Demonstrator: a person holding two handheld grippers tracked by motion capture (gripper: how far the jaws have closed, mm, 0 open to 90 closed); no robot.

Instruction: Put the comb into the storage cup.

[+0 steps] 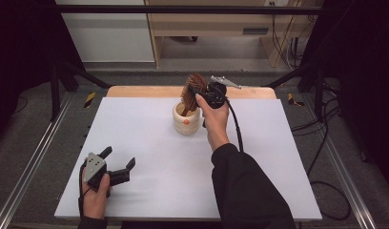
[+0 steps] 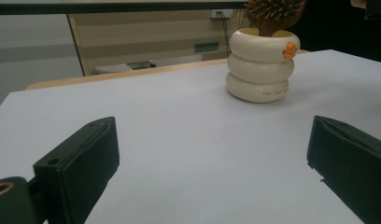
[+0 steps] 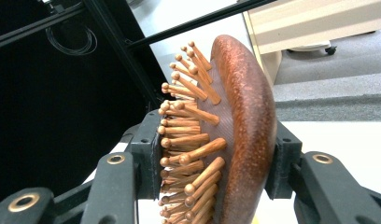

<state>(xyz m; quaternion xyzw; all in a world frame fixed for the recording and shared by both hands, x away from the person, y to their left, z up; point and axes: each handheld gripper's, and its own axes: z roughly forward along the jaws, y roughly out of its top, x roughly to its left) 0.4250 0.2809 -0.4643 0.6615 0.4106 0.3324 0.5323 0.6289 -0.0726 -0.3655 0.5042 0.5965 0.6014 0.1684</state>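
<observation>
right gripper view: right tongs [image 3: 212,172] pinching hairbrush [image 3: 240,135]; left gripper view: left tongs [image 2: 212,172] spread.

Hairbrush [image 1: 189,90] in cup [image 1: 187,121], mid-table [image 1: 149,143]

The white table sheet [image 1: 149,143] lies bare between the left gripper [image 1: 120,160], near the front left corner, and the cream ringed cup [image 1: 187,121] well apart toward the far edge. Above that cup, the wooden hairbrush [image 1: 190,90], the right gripper [image 1: 196,90] and the person's forearm [image 1: 240,181] block the middle-right approach.
</observation>
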